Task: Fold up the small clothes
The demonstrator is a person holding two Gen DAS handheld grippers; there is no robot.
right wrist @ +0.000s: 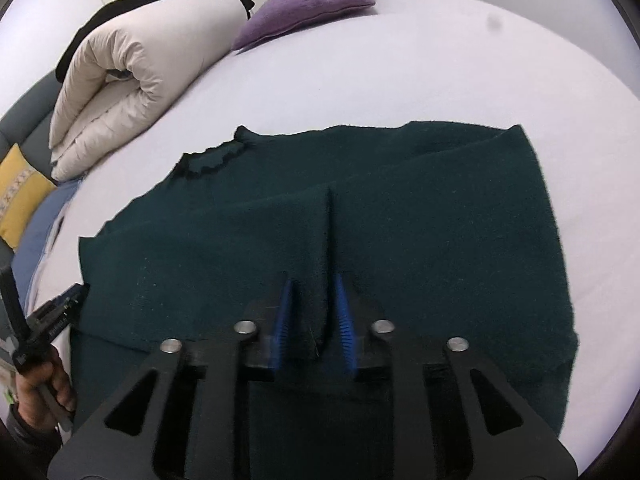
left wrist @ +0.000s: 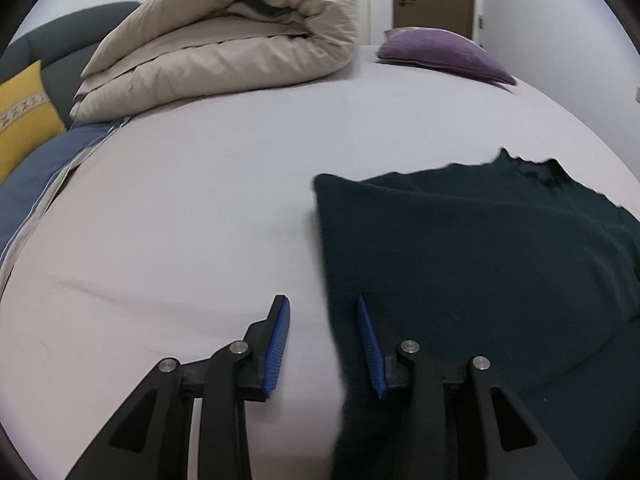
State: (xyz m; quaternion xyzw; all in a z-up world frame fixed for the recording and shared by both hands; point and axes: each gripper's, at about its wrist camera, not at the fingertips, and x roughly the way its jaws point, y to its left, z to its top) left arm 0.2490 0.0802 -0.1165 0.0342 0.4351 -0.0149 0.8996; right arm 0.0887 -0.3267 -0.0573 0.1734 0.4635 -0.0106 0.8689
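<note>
A dark green knitted sweater [right wrist: 400,216] lies spread on the white bed, collar [right wrist: 212,160] toward the far left. My right gripper [right wrist: 314,280] stands over its near middle. A raised fold of the knit sits between the blue pads [right wrist: 344,320], with a thin dark gap beside the right pad. My left gripper [left wrist: 323,300] is open at the sweater [left wrist: 480,248] side edge. That edge runs between its fingers, close to the right pad [left wrist: 370,344], and nothing is gripped. In the right wrist view the left gripper [right wrist: 78,294] shows at the lower left.
A rolled beige duvet [left wrist: 224,44] lies at the far left of the bed, a purple cushion [left wrist: 440,52] at the far end. A yellow cushion [left wrist: 24,120] and blue bedding [left wrist: 36,176] sit at the left edge. A person's hand [right wrist: 48,384] holds the left gripper.
</note>
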